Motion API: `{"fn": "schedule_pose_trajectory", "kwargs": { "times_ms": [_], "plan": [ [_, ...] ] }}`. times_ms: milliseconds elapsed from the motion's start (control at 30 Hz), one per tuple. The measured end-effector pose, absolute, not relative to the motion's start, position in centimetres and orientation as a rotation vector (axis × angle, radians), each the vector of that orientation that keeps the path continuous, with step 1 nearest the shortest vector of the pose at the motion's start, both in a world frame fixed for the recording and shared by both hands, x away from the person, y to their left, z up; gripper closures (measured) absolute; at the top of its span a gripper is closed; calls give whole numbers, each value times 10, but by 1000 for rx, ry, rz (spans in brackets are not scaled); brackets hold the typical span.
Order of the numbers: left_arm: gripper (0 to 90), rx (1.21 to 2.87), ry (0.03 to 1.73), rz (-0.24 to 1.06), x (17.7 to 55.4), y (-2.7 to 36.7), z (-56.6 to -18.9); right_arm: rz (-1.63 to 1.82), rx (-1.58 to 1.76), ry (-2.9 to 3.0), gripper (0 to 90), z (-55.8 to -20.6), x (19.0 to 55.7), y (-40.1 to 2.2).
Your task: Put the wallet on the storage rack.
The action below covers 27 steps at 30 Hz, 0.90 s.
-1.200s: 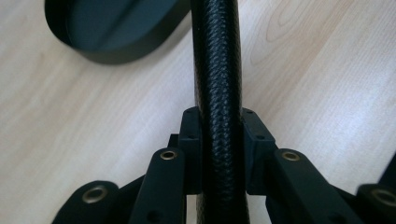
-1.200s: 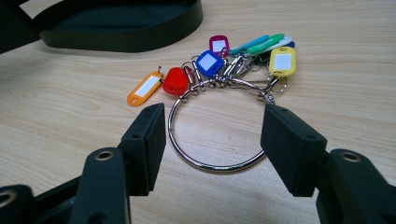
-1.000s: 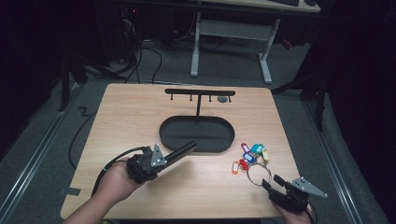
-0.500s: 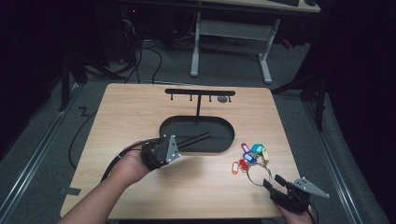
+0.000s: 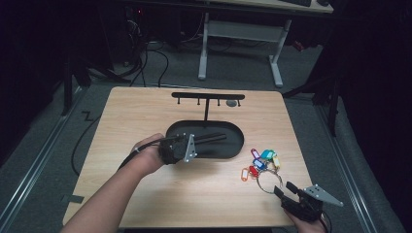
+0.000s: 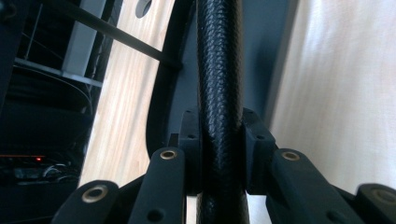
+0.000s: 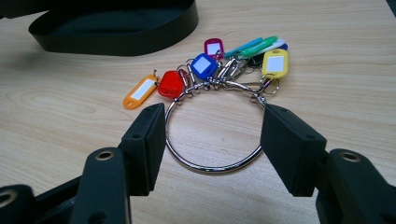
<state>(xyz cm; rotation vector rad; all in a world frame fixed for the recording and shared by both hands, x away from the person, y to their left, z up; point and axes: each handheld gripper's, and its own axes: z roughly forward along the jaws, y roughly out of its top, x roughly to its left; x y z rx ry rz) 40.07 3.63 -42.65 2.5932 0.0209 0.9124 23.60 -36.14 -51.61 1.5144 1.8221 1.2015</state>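
Left gripper (image 5: pixel 214 139) lies level over the near-left part of the black oval tray (image 5: pixel 233 150), jaws pointing right across it. In the left gripper view a thick black textured rod (image 6: pixel 219 93) runs straight up between the jaws, pinched from both sides by the pads, so the jaws are clenched on the rod. In the high view the rod is hard to tell apart from the jaws. The tray wall curves off to the left of the rod in the left gripper view, with wood table (image 5: pixel 145 111) on both sides.

Right gripper (image 5: pixel 286 189) sits at the near-right corner of the table, in a hand (image 5: pixel 311 224) at the bottom edge, jaws pointing up-left toward the key ring (image 5: pixel 268 180). In the right gripper view the jaws stand apart, released, with the metal key ring (image 7: pixel 212 135) lying flat on the table between them. Left pad (image 7: pixel 148 140) is just beside the ring's left edge, and the right pad sits just beside its right edge; contact cannot be told. The ring's near arc lies level with the pads, its far arc beyond the tips.

Coloured tags (image 7: pixel 205 65) fan out from the far side of the ring: orange, red, blue, pink, green, yellow. They lie beyond the jaw tips, between ring and tray. The rack (image 5: pixel 208 97) with hooks stands on a post at the tray's far rim.
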Motion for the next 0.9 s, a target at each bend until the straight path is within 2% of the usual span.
{"fn": "schedule_pose_trajectory", "kwargs": {
  "times_ms": [167,333,733,900],
  "plan": [
    [741,2599,-6,930,422,24,-427,1205,1510,1823,409,-516,236,-363],
    [741,2566,6,936,430,16,-433,1205,1504,1828,409,-516,236,-363],
    [740,2622,59,906,450,11,-455,1208,1516,1828,420,-517,235,-362],
    [740,2634,26,944,460,7,-460,1200,1516,1836,419,-518,236,-362]
  ]
}}
